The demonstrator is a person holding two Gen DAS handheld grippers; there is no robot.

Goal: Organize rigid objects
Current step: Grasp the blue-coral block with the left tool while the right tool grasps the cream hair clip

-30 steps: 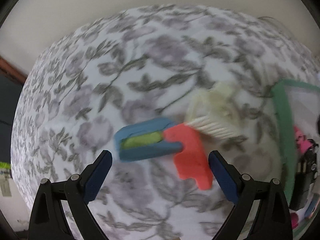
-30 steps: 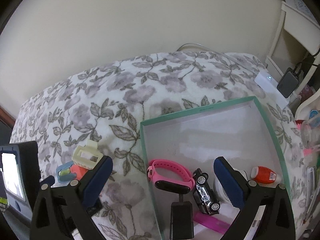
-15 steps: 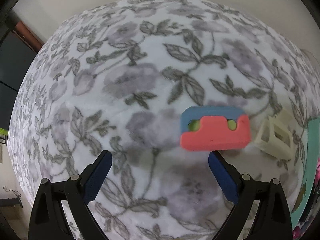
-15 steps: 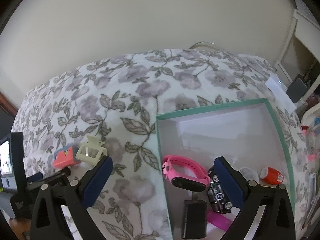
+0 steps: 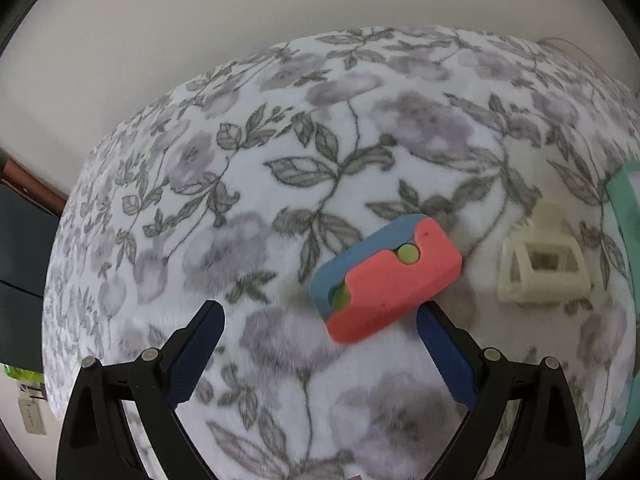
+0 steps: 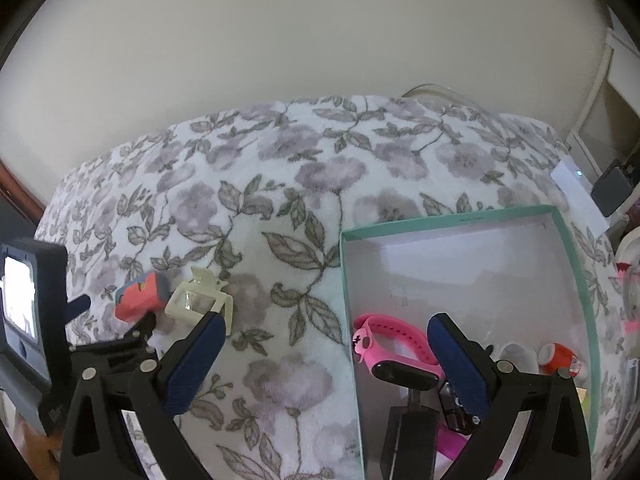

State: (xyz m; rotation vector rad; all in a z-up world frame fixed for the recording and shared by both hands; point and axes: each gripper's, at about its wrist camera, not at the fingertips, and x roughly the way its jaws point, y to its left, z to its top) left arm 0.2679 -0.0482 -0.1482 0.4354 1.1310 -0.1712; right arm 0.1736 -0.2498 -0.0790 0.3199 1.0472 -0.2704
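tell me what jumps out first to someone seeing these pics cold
A coral-and-blue block lies on the floral blanket, just ahead of the open left gripper, with a cream hair claw clip to its right. Further right, a teal-rimmed box holds a pink smartwatch.

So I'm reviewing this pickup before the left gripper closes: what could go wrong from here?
The left gripper is open, with the red-and-blue block off-centre, near one finger; closing now may nudge it aside on the soft floral blanket. The block lies skewed to the fingers, so it could twist out. The cream hair claw clip lies close beside it and could get bumped.
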